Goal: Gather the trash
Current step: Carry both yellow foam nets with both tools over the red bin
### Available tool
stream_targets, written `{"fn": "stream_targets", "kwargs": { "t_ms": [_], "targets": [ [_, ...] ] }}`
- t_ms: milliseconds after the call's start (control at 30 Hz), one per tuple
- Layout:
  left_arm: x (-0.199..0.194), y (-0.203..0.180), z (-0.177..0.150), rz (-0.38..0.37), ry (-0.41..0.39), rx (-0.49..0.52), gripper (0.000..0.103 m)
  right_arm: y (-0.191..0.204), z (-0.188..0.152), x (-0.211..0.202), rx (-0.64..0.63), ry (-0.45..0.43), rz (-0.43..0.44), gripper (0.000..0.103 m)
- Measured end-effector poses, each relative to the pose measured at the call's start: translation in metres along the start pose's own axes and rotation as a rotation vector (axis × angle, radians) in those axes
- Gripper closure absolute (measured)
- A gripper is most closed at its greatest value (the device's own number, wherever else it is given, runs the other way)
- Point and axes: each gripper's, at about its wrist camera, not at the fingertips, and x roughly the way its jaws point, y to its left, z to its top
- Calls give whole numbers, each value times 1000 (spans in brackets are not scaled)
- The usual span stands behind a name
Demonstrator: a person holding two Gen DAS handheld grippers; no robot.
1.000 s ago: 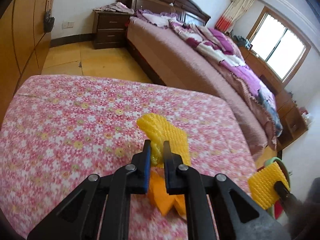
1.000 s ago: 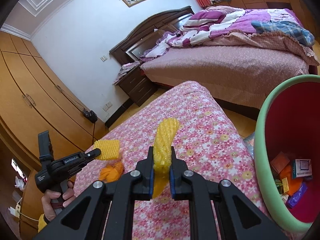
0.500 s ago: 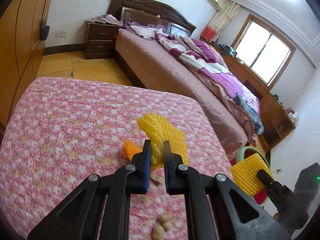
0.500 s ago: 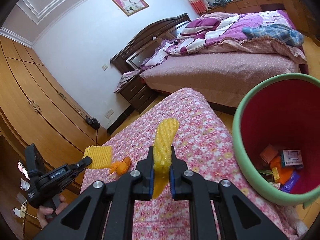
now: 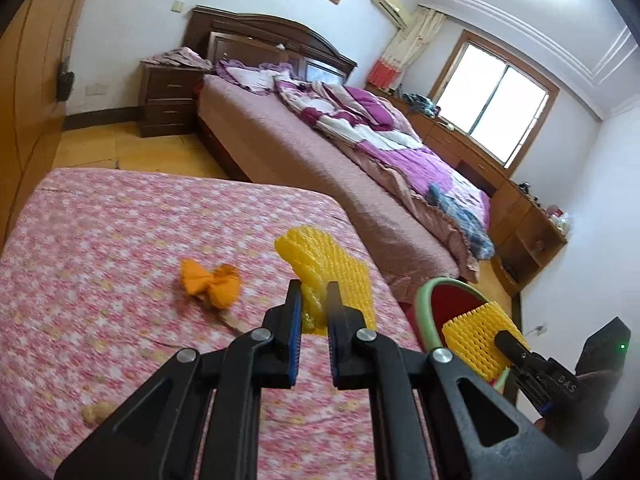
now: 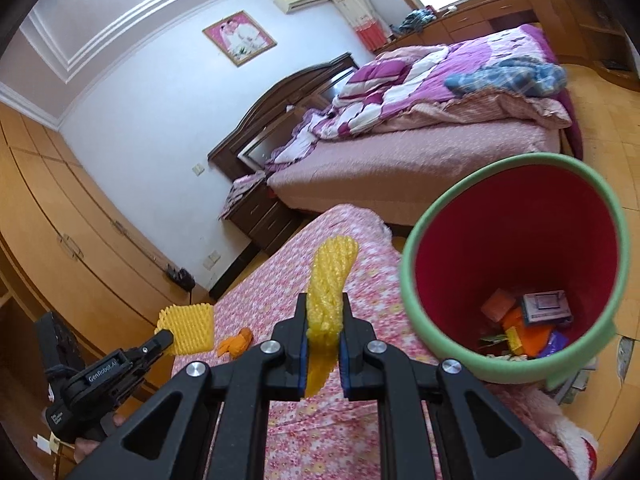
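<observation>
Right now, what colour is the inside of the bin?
Red inside the bin, with a green rim; clearest in the right wrist view.

Left claw (image 5: 314, 308): my black angular frame, blue pads, silver screws.
Right claw (image 6: 323, 320): same build; "DAS" lettering, green light on its body.
Left claw's side: white "GenRobot.AI" marking.

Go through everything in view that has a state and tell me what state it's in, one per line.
Left tool: shut on a yellow foam fruit net.
Right tool: shut on a second yellow foam net.
Red bin with green rim: upright, open, partly filled with trash.
Crumpled orange wrapper: lying loose on the pink floral cloth.
</observation>
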Motion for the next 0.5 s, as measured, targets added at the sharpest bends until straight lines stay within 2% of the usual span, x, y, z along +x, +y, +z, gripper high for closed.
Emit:
{"fn": "stream_targets", "kwargs": {
  "t_ms": [267,500],
  "targets": [
    [19,-49,-6,-58,52,69,93,-33,10,-31,47,-82,-41,90],
    [45,-95,-12,-111,102,151,93,-62,19,-42,74,-124,-104,90]
  ]
}}
